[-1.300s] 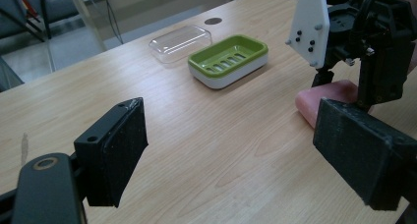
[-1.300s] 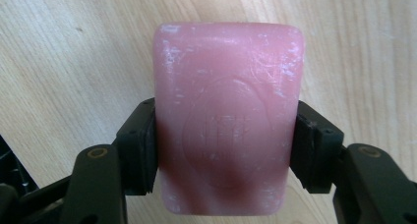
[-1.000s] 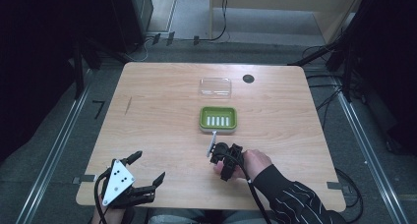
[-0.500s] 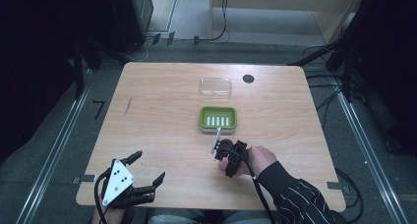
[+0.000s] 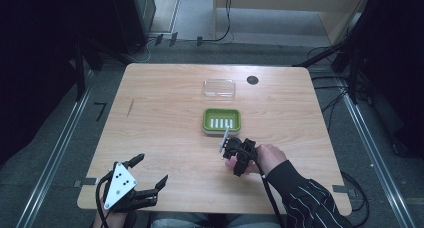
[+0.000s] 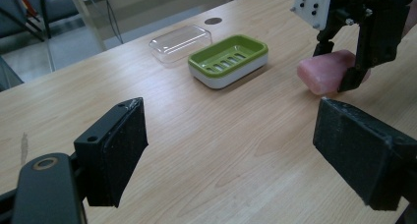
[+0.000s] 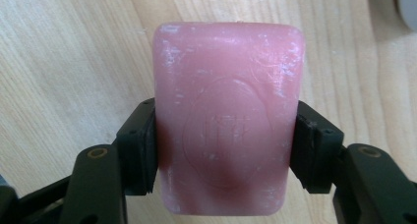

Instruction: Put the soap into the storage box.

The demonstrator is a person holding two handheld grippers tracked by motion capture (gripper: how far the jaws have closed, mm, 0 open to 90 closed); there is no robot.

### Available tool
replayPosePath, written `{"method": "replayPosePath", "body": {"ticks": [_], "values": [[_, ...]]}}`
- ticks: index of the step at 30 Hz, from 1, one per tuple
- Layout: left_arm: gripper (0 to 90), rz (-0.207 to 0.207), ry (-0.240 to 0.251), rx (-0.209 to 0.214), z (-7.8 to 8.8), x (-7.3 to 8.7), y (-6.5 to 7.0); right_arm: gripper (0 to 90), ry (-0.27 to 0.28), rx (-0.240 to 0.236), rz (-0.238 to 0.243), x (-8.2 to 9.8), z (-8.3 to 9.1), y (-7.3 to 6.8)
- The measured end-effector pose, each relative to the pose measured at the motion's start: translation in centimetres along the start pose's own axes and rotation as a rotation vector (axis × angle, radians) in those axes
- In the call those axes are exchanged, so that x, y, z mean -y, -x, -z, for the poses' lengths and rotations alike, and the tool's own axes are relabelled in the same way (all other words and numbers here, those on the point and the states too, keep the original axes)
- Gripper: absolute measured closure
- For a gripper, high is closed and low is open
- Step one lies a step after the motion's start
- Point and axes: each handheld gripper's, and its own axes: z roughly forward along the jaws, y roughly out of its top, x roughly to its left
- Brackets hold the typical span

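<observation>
Near the table's [image 5: 150, 113] front edge, right gripper [image 7: 223, 145] clamps pink soap [image 7: 226, 116]; left gripper [image 6: 231, 150] gapes empty.

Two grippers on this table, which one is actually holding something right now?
The right gripper: its fingers clamp the pink rectangular soap bar by its long sides. The left gripper stands open with nothing between its fingers.

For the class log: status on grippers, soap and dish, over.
Right gripper shut on pink soap. Left gripper open, empty. Green dish empty; path clear.
</observation>
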Motion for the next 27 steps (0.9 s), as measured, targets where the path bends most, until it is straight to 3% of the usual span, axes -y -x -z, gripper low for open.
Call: {"method": "replayPosePath", "body": {"ticks": [27], "values": [[13.9,0.007,0.000,-0.011,0.3,0.1,0.0,38.6,0.019,0.035,0.022,0.3,1.2,2.4]]}}
